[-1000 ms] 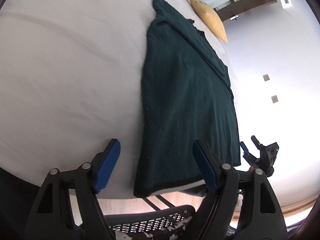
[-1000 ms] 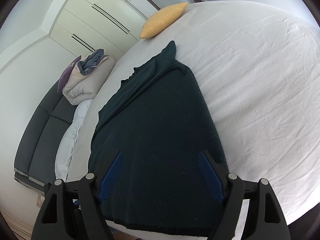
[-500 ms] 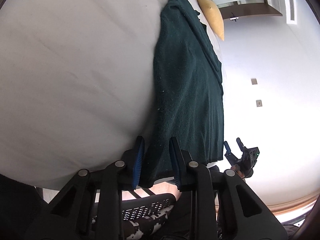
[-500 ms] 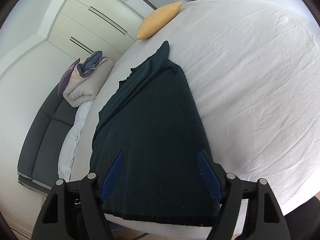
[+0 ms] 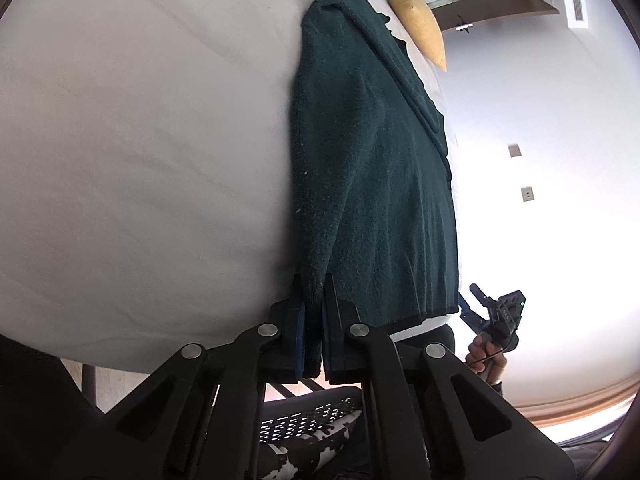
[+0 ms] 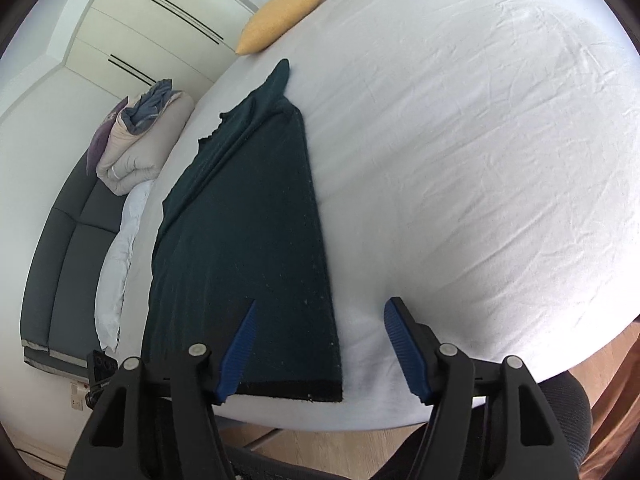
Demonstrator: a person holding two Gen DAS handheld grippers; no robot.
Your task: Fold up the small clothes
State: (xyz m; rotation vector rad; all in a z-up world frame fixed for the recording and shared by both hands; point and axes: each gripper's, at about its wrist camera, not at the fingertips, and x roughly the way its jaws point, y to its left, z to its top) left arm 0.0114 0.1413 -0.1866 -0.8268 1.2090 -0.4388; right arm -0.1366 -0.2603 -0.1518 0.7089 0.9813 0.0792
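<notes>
the dark green garment (image 5: 372,168) lies lengthwise on the white bed (image 6: 480,160), its hem at the bed's near edge and its far end toward the yellow pillow (image 6: 284,16). the left tool (image 5: 314,312), spread a second ago, now pinches a hem corner. the right tool (image 6: 320,344) remains spread above the hem's other corner, suggesting a fold is starting.

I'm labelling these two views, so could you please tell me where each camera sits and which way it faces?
Left wrist: on the left gripper, low at the bed's edge, facing along the sweater toward the pillow; jaws shut on the hem; the person's right hand shows.
Right wrist: on the right gripper, above the hem corner, jaws open.
Shared: sweater, bed, pillow.
</notes>
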